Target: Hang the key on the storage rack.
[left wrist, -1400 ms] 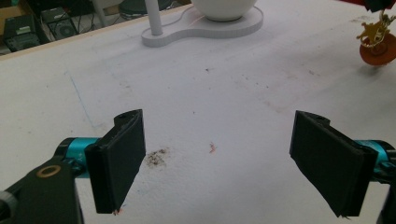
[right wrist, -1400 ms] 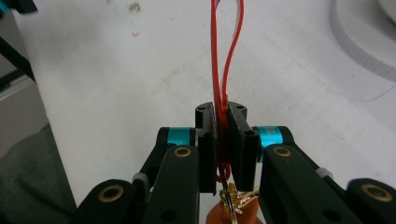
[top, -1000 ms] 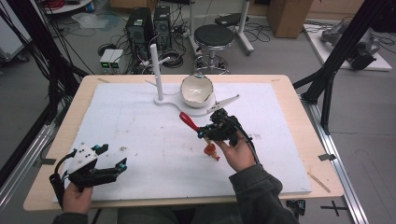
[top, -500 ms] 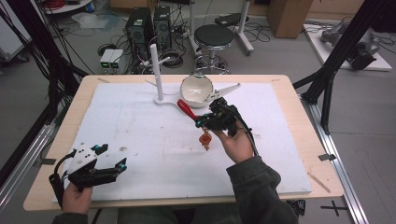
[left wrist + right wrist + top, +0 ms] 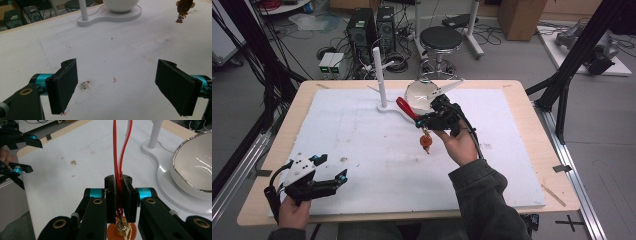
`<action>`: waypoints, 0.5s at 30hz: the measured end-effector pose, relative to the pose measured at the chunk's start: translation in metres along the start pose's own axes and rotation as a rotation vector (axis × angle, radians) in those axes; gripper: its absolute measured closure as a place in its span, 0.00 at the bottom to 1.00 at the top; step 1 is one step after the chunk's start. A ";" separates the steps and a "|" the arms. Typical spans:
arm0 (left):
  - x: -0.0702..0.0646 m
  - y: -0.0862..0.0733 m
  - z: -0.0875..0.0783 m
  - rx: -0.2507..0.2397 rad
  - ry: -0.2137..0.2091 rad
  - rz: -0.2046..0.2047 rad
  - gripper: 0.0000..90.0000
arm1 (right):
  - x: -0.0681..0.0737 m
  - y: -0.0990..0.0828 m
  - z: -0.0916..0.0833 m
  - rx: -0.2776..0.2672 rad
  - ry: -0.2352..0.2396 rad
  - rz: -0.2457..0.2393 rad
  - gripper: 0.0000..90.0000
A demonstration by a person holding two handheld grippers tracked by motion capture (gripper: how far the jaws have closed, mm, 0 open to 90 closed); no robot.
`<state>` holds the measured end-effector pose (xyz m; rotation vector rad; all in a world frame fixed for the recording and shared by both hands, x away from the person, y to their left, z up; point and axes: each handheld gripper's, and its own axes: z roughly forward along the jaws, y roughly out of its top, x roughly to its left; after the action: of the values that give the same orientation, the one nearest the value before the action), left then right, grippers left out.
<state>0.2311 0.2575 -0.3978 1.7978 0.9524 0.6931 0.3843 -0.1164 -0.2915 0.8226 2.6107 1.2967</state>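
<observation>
Covering nearly all of the wooden table with a white sheet, leaving only a thin wood border on every side. Offering wide bare room across the sheet's middle, left and near right. Crowding only the far middle edge, with a white stand, its upright post and a bowl seated on the stand's round end.

Reaching in from the near edge with the right hand, forearm slanting toward the far side, wrist raised off the sheet. Pointing the right gripper toward the far left, just in front of the bowl and near the stand's base. Resting the left hand at the near left corner, well apart from everything else, and aiming the left gripper level across the sheet toward the stand.

Clenching the right gripper's jaws tight on a red strap, gripping it low down, close to its ring. Letting the strap's loop stick out ahead of the jaws toward the post. Dangling an orange charm just below the jaws, near the palm; seen too from the left gripper view. Keeping the left gripper's jaws spread wide, gripping nothing.
</observation>
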 end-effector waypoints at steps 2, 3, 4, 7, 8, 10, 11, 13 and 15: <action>0.000 0.000 0.000 -0.005 0.001 -0.001 0.21 | -0.002 0.004 0.002 0.002 0.001 0.006 0.93; 0.000 0.000 0.000 -0.005 0.001 0.000 0.21 | -0.002 0.004 0.002 0.002 0.001 0.006 0.93; 0.000 0.000 0.000 -0.006 0.002 0.001 0.21 | -0.003 0.006 0.002 -0.004 0.001 0.005 0.93; 0.000 0.000 0.000 0.001 0.002 0.001 0.21 | -0.005 0.011 0.003 -0.006 0.000 0.001 0.93; 0.000 0.000 0.000 0.001 0.001 -0.001 0.21 | -0.005 0.013 0.004 -0.006 -0.002 0.002 0.93; 0.000 0.000 0.001 0.001 0.000 0.006 0.21 | -0.005 0.016 0.005 -0.009 -0.005 0.000 0.93; -0.001 0.000 0.001 0.000 0.001 0.005 0.21 | -0.005 0.017 0.006 -0.010 -0.002 0.001 0.93; -0.001 0.000 0.001 0.001 0.000 0.004 0.21 | -0.005 0.021 0.007 -0.010 -0.004 0.000 0.93; -0.001 0.000 0.001 0.001 -0.001 0.003 0.21 | -0.005 0.024 0.009 -0.009 -0.008 -0.006 0.93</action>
<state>0.2312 0.2566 -0.3982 1.8001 0.9500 0.6936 0.4015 -0.1013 -0.2792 0.8160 2.5968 1.2999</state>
